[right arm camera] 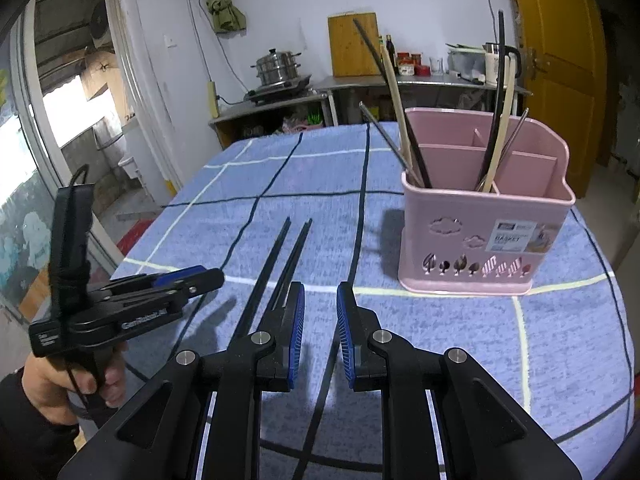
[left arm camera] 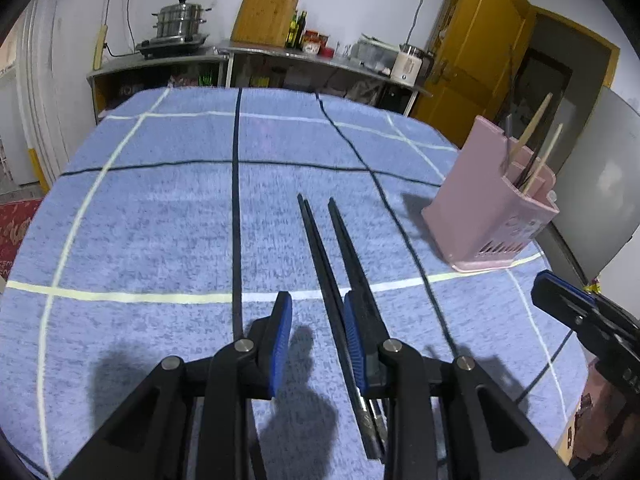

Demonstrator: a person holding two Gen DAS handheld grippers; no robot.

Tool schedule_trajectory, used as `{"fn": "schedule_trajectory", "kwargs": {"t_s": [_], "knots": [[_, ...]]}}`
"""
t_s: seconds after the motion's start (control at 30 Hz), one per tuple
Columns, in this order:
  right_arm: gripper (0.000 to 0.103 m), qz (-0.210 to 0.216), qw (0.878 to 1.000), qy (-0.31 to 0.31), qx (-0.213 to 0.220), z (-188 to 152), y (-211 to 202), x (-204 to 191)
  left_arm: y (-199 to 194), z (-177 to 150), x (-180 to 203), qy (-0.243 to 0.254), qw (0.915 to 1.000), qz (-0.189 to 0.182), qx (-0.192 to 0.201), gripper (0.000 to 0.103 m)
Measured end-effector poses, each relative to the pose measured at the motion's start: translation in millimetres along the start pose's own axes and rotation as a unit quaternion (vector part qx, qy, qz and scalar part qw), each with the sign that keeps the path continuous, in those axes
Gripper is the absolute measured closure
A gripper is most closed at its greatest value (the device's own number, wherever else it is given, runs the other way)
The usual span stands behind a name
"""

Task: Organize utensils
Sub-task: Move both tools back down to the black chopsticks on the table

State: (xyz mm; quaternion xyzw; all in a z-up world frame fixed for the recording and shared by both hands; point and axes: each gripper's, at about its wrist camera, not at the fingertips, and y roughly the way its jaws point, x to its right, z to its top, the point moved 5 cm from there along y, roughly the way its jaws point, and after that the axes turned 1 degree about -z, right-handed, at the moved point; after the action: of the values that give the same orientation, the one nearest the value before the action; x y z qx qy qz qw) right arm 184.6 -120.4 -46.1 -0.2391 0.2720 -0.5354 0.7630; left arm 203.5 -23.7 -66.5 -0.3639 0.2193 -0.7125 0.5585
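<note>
A pair of black chopsticks (left arm camera: 340, 264) lies on the blue checked tablecloth (left arm camera: 160, 220), pointing away from me. My left gripper (left arm camera: 318, 312) is open just above the cloth; one chopstick runs between its fingers, the other lies under the right finger. In the right wrist view the chopsticks (right arm camera: 276, 264) lie left of my right gripper (right arm camera: 320, 304), which is open and empty. The left gripper (right arm camera: 188, 280) shows there at the left. A pink utensil holder (right arm camera: 480, 224) with several chopsticks and utensils stands at the right; it also shows in the left wrist view (left arm camera: 492, 208).
The right gripper's tip (left arm camera: 560, 296) enters the left wrist view at the right edge. Behind the table are a metal counter (right arm camera: 360, 84) with a steamer pot (right arm camera: 278, 66), a wooden board (right arm camera: 352, 44), bottles and a kettle. A yellow door (right arm camera: 560, 60) is at the right.
</note>
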Motion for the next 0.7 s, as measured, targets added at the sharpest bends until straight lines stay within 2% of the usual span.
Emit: {"fn": "schedule_trajectory", "kwargs": {"t_s": [0.33, 0.7], "knots": [[0.086, 0.000, 1.000, 0.004, -0.013, -4.3, 11.0, 4.7, 38.2, -5.2, 4.0, 0.012, 0.9991, 0.023, -0.035, 0.074], [0.086, 0.003, 1.000, 0.007, -0.016, -5.5, 12.2, 3.8, 40.1, -4.0, 2.2, 0.024, 0.9986, 0.040, -0.025, 0.071]]}}
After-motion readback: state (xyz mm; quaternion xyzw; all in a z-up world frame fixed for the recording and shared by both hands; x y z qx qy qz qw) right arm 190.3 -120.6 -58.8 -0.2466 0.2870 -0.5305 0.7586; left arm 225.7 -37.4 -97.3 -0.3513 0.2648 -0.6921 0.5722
